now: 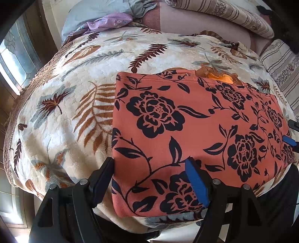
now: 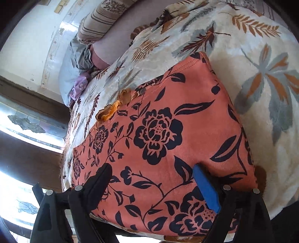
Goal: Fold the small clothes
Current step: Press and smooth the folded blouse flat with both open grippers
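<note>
A salmon-orange garment with black flower print (image 1: 186, 134) lies folded flat in a rectangle on the leaf-patterned blanket (image 1: 71, 104). An orange lace trim (image 1: 222, 76) sticks out at its far edge. My left gripper (image 1: 149, 168) is open above the garment's near left corner, one finger off its left edge. My right gripper (image 2: 151, 170) is open above the garment (image 2: 168, 134), holding nothing. The right gripper's blue pad (image 1: 288, 141) shows at the right edge of the left wrist view.
A lilac cloth (image 1: 110, 22) and a grey-blue pillow (image 1: 97, 11) lie at the far end of the bed. Striped bedding (image 1: 229, 13) is at the back right. A window with patterned glass (image 1: 16, 56) is on the left. The blanket (image 2: 261, 93) surrounds the garment.
</note>
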The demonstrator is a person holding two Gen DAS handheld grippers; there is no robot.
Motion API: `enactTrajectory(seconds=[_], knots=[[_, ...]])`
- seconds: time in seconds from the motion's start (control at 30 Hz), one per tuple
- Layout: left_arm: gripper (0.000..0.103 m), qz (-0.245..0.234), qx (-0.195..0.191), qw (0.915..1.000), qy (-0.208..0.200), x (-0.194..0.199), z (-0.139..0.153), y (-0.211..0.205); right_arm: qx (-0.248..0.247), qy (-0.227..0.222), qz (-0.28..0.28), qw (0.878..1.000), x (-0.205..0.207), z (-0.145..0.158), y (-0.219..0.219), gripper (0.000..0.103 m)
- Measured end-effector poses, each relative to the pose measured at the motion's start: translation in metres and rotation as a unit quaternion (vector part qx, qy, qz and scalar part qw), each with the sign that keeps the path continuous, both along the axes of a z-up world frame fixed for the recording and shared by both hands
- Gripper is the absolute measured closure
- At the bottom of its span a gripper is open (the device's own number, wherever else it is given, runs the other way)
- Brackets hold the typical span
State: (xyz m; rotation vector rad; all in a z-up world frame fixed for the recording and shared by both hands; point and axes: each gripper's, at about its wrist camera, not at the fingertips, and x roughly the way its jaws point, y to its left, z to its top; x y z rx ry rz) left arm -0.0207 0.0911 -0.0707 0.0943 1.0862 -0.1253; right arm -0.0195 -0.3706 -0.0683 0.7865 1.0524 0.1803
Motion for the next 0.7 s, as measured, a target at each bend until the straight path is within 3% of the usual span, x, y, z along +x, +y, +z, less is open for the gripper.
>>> enactTrajectory(seconds=[0.13,0.27,0.43,0.53,0.57,0.7], knots=[[0.025,-0.003,0.002,1.0,-0.003,0.002,0.001,-0.001,-0.016,-0.028,0.011,0.999,0.006,0.017,0.006,0.013],[0.025,-0.004,0.002,1.0,-0.003,0.004,0.001,-0.003,-0.007,0.004,-0.003,1.0,0.014,-0.006,-0.002,0.013],[0.025,-0.006,0.003,1.0,-0.005,0.007,0.003,-0.004,-0.026,-0.018,0.001,0.999,0.017,0.018,0.002,0.013],[0.025,-0.006,-0.01,0.9999,-0.009,0.008,0.007,-0.007,-0.048,0.02,-0.001,0.999,0.027,-0.004,-0.003,0.013],[0.025,-0.009,-0.016,0.9998,-0.012,0.008,0.009,-0.009,-0.033,0.019,-0.014,0.999,0.025,-0.006,-0.006,0.013],[0.025,-0.01,-0.03,0.999,-0.033,0.008,0.018,-0.017,-0.02,-0.006,-0.028,0.999,0.002,0.023,-0.004,0.013]])
